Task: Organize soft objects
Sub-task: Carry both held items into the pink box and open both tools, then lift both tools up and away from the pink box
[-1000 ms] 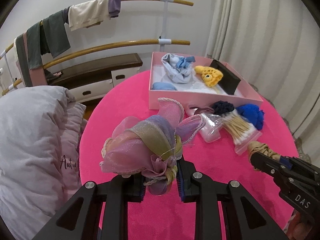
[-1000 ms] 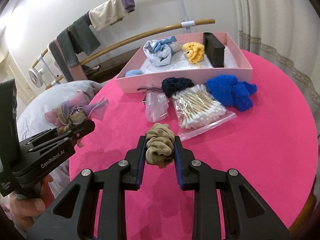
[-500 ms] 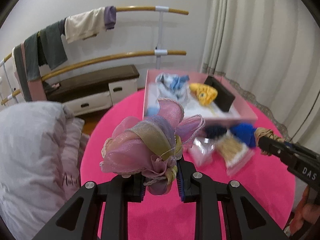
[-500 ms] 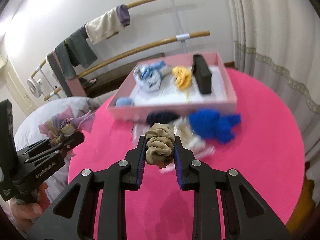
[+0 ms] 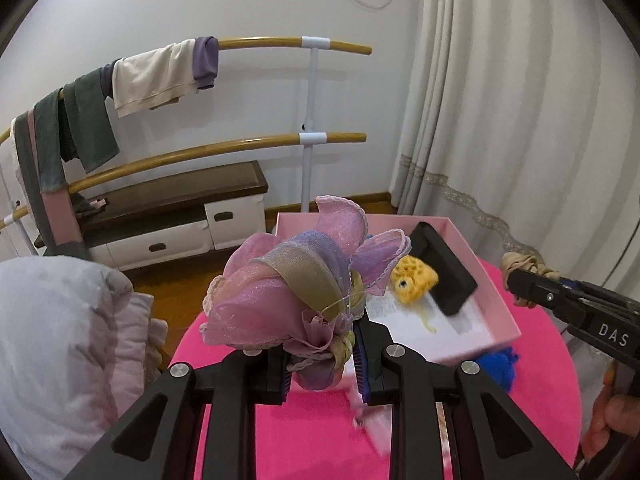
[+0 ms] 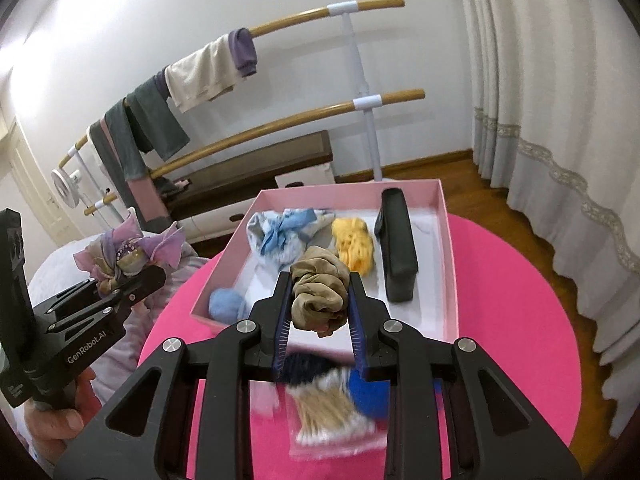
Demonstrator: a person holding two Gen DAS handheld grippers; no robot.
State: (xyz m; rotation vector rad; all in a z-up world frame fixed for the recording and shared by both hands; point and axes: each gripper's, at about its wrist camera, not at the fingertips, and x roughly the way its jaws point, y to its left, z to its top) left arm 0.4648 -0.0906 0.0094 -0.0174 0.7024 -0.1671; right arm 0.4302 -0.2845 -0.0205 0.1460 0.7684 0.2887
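Observation:
My left gripper (image 5: pixel 322 364) is shut on a pink-and-purple organza hair bow (image 5: pixel 296 284), held in the air left of the pink box (image 5: pixel 480 268); the bow also shows in the right wrist view (image 6: pixel 128 252). My right gripper (image 6: pixel 320 312) is shut on a tan scrunchie (image 6: pixel 318 292), held above the near edge of the pink box (image 6: pixel 448 240). In the box lie a blue-white cloth (image 6: pixel 280 236), a yellow knitted piece (image 6: pixel 354 246), a pale blue ball (image 6: pixel 226 304) and a black case (image 6: pixel 396 248).
On the pink round table (image 6: pixel 512 304), in front of the box, lie a bag of cotton swabs (image 6: pixel 328 412), a navy scrunchie (image 6: pixel 308 368) and a blue fuzzy item (image 6: pixel 368 392). A grey pillow (image 5: pixel 52 344) is at the left. A ballet barre with hung clothes (image 5: pixel 160 76) stands behind.
Both grippers have risen and moved forward toward the pink box, each keeping its item. The right gripper now hangs over the box's near edge.

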